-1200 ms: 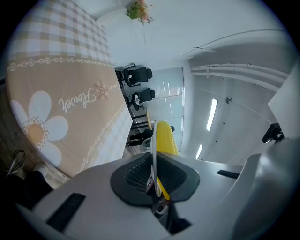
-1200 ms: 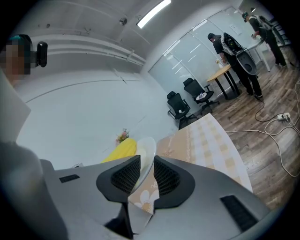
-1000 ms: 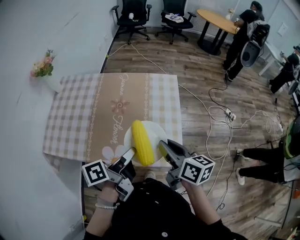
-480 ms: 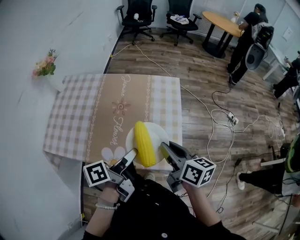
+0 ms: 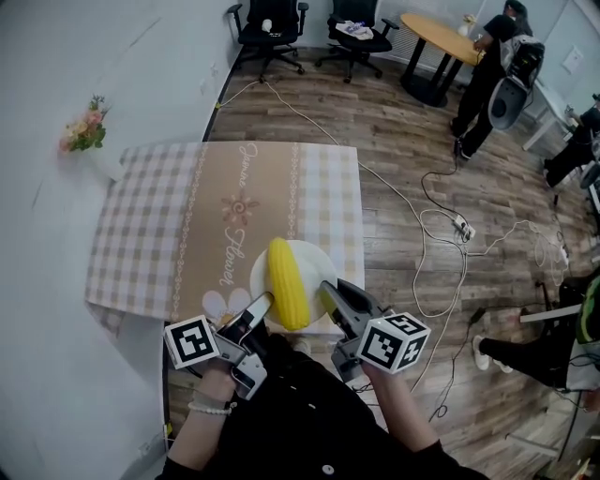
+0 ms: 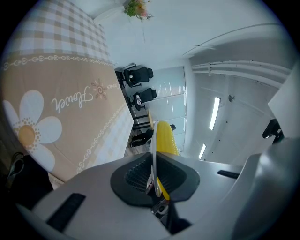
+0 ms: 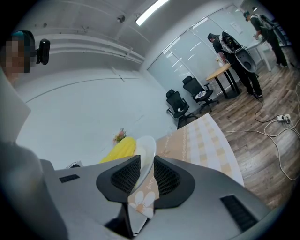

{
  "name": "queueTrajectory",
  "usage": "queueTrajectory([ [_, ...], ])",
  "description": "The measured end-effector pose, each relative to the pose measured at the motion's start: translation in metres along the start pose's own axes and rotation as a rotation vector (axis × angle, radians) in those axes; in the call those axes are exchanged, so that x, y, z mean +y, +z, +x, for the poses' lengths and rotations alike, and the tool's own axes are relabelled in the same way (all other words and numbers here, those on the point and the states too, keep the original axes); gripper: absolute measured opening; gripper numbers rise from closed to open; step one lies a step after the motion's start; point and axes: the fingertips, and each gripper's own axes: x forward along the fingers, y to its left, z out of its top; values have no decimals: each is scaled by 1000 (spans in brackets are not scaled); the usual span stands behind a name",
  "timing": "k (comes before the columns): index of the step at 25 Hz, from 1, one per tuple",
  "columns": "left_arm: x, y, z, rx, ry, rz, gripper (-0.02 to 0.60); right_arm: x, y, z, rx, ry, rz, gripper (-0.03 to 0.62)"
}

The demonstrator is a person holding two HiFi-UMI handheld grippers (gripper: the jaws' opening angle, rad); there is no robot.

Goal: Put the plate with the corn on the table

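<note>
Presently, the white plate is over the near right corner of the table, at about 5 o'clock on its checked and beige cloth as the head view shows it. The corn, a single yellow cob, lies lengthwise across the plate, running roughly from 12 to 6 o'clock and covering most of its centre. The left gripper meets the plate rim at about 7 o'clock; in the left gripper view its ribbed dark pads are closed onto the thin white rim, which stands edge-on between them with the cob just behind. The right gripper meets the rim at about 5 o'clock; in the right gripper view its pads stand part-way closed with the rim clamped between them. Both jaws therefore have hold of the plate and nothing else. Whether the plate's underside rests on the cloth or sits just clear of it cannot be determined from any view. A small bunch of flowers stands by the wall at the table's 10 o'clock corner. Two black office chairs stand at 12 o'clock beyond the table, and white cables trail over the wooden floor at 3 o'clock.
</note>
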Motion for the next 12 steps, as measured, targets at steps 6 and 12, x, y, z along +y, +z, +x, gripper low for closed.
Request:
queueTrajectory([
  [6,1,12,3,28,-6,16,32,1,3,10,-16,-23,6,117],
  [12,6,25,6,57,-3,27,31,1,4,22,-21,-49,7,117],
])
